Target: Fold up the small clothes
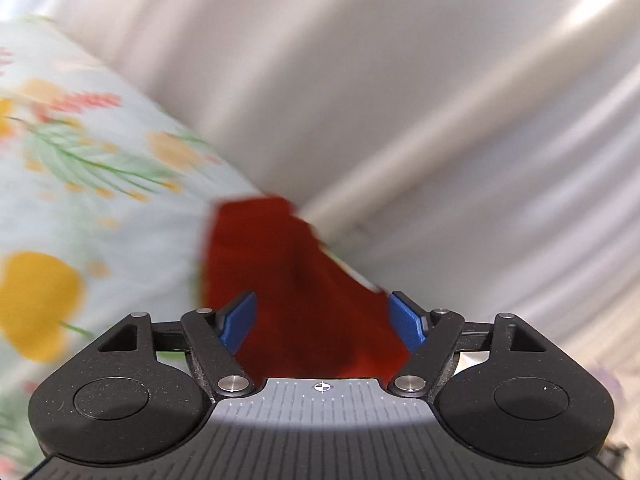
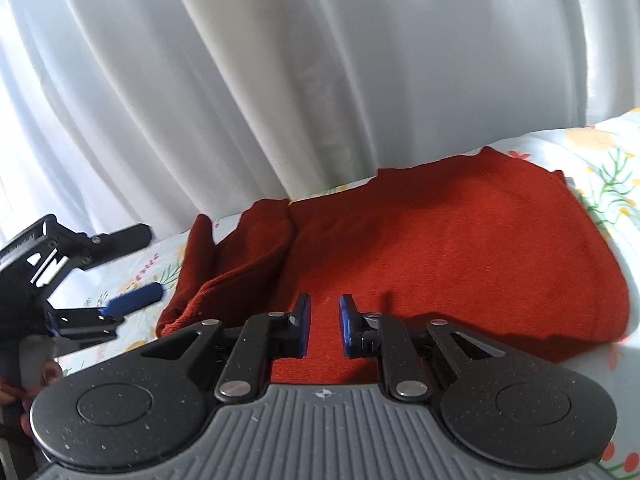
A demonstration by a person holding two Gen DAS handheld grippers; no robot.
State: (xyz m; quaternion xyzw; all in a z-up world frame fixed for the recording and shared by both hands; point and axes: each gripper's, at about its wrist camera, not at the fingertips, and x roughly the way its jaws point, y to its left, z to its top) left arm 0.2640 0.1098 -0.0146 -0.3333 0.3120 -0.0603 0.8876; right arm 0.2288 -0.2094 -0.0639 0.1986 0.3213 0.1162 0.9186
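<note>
A red knitted garment (image 2: 460,248) lies flat on a floral bed sheet (image 2: 600,168), with a folded part bunched at its left side (image 2: 240,260). My right gripper (image 2: 325,320) hovers low over the garment's near edge. Its blue pads stand a narrow gap apart and no cloth is pinched between them. My left gripper (image 2: 152,262) is off the garment's left side, over the sheet, with its jaws wide apart and empty. In the blurred left wrist view the left gripper (image 1: 322,320) is open, and the red garment (image 1: 288,280) lies beyond and below its pads.
White curtains (image 2: 280,80) hang close behind the bed along its far edge, and they also show in the left wrist view (image 1: 400,80). The floral sheet (image 1: 100,184) spreads to the left there. A hand (image 2: 36,372) grips the left tool at the lower left.
</note>
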